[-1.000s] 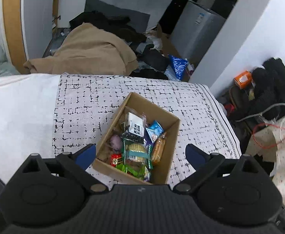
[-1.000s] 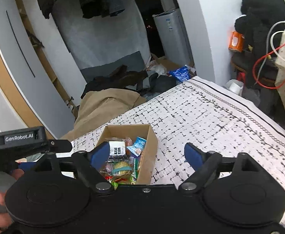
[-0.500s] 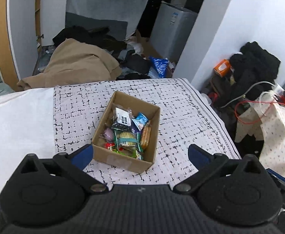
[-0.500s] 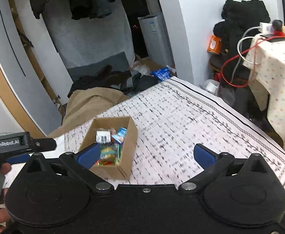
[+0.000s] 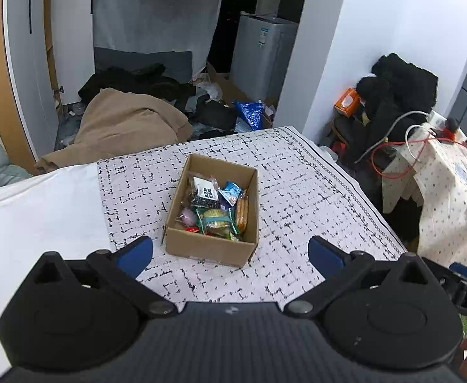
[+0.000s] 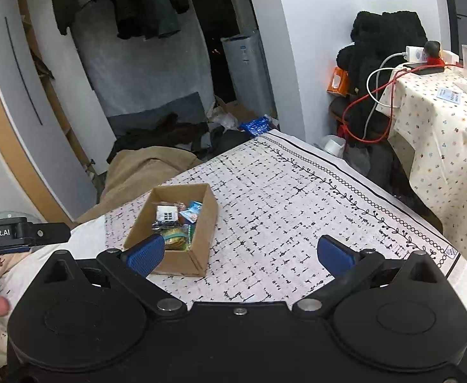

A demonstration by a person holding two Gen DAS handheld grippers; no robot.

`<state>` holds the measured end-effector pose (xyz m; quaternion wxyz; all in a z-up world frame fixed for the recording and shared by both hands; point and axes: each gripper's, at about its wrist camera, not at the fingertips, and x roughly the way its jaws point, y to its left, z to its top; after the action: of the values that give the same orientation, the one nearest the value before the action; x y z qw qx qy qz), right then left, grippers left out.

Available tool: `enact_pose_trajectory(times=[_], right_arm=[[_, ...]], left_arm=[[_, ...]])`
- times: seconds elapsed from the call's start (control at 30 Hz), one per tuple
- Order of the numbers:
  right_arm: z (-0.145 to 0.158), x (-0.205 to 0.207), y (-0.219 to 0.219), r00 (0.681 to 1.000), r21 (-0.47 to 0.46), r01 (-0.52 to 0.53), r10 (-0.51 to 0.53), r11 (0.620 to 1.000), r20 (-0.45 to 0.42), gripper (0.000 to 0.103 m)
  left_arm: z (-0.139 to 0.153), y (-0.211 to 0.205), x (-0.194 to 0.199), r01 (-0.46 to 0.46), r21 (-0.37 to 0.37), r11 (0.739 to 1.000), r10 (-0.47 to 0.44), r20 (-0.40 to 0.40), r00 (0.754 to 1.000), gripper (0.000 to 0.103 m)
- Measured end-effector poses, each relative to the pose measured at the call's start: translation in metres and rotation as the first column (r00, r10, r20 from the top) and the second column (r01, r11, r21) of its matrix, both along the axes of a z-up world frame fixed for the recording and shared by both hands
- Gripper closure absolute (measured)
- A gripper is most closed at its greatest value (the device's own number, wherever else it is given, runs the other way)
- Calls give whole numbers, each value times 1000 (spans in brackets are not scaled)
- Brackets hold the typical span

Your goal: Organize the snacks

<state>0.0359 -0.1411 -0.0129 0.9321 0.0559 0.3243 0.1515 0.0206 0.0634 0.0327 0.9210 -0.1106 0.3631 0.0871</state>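
Observation:
A brown cardboard box stands on the black-and-white patterned cloth. Several wrapped snacks lie inside it: a black-and-white packet, a blue one, green biscuit packs, a pink one. The box also shows in the right wrist view, with the snacks in it. My left gripper is open and empty, held above and in front of the box. My right gripper is open and empty, to the right of the box. Its left fingertip overlaps the box's near corner.
A white sheet covers the bed to the left of the cloth. A table with a dotted cloth, cables and a power strip stands at the right. Clothes and a tan blanket lie on the floor beyond the bed.
Both grippers have pulled back and up from the box, so it looks smaller and farther. Both stay open and empty. The box and snacks have not moved.

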Motion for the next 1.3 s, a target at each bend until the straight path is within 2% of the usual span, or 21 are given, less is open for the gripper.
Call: enact_pose_trajectory(times=[0.33,0.53,1.3], right_arm=[[11,-29,-2,999,-9,-17,18,1000,32,0],[22,-42,2,998,-9,-39,39,999,51,0],[25,-64,20,993,-29,-99,101,995,65,0]], left_arm=[[10,3,-35,37,95,995,-38,6,999,0],[12,5,-51,55,115,992,-56,6,998,0],[22,9,-79,80,115,990,-83,21,996,0]])
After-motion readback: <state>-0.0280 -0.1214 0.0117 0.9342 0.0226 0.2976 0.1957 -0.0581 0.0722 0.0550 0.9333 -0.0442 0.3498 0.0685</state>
